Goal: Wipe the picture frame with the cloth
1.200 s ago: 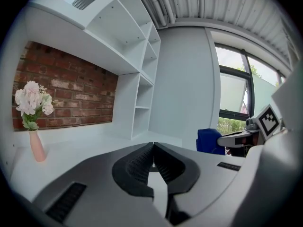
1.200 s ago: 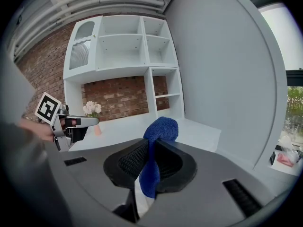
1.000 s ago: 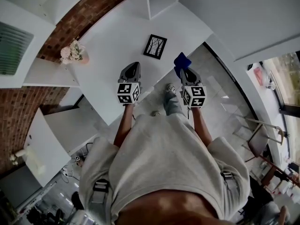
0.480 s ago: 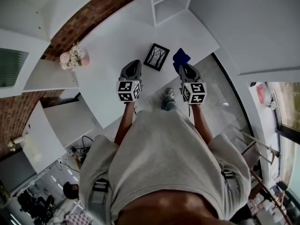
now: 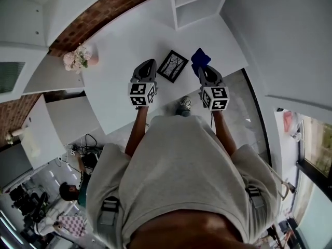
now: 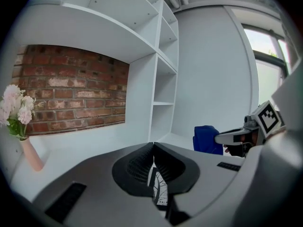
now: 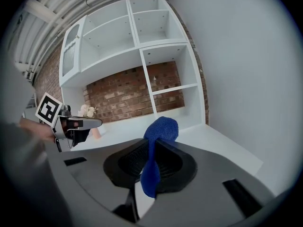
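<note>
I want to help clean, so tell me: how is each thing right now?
picture frame: on the table, untouched.
right gripper: jaws shut on the cloth.
cloth: bunched, sticking out past the jaws.
left gripper: jaws shut, holding nothing.
flower vase: standing upright.

A white table (image 5: 119, 40) is seen below — a picture frame (image 5: 173, 66) is laid on it between the left gripper (image 5: 148, 63) and right gripper (image 5: 202, 69); a vase of flowers (image 5: 78, 57) is stood well off to the left gripper's left.
</note>
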